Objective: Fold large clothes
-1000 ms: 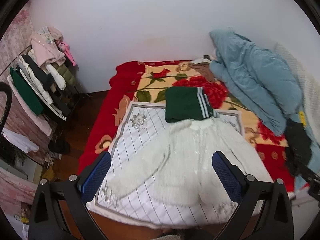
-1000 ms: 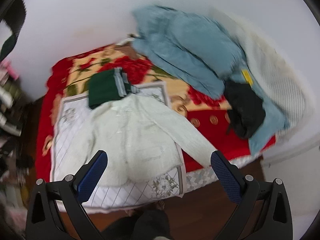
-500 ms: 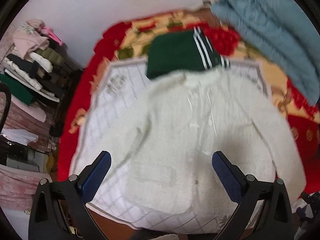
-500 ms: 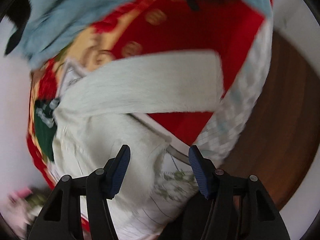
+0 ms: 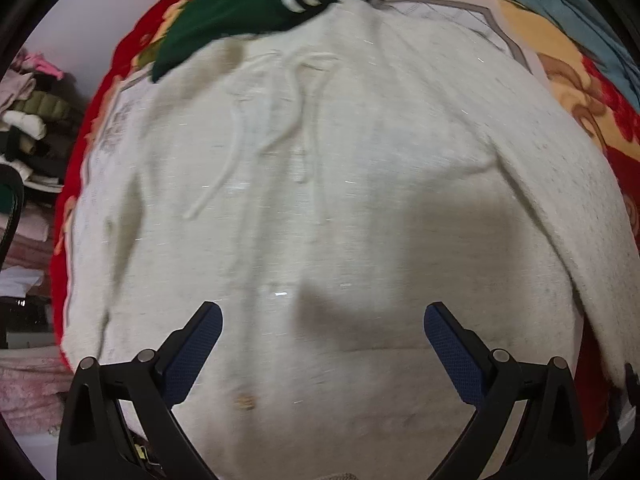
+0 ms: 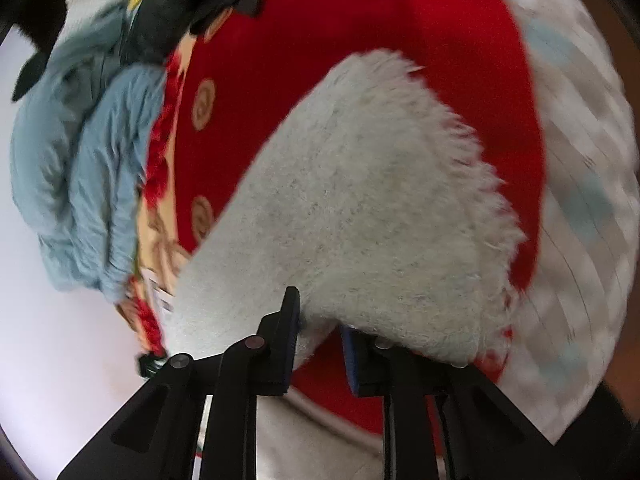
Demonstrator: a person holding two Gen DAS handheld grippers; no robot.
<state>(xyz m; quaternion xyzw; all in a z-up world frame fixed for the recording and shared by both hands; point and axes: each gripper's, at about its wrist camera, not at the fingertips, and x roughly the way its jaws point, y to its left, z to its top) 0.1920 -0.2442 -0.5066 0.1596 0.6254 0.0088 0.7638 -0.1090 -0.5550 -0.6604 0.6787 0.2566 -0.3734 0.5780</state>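
Note:
A large fluffy white sweater [image 5: 320, 184] lies spread flat on the bed and fills the left wrist view. My left gripper [image 5: 322, 324] is open and hovers close over the sweater's lower body, holding nothing. In the right wrist view the sweater's sleeve [image 6: 372, 208] lies over the red blanket. My right gripper [image 6: 320, 332] has its jaws narrowed around the sleeve's edge, with the fluffy fabric between the blue pads.
A folded green garment with white stripes [image 5: 248, 4] lies at the sweater's collar. A red floral blanket [image 6: 360, 32] covers the bed. A blue quilt [image 6: 76, 168] and a black item [image 6: 180, 4] lie beyond. A clothes rack [image 5: 28, 120] stands at left.
Both grippers have dropped toward the sweater. The left stayed open over the body. The right jaws narrowed from wide open and closed on the sleeve.

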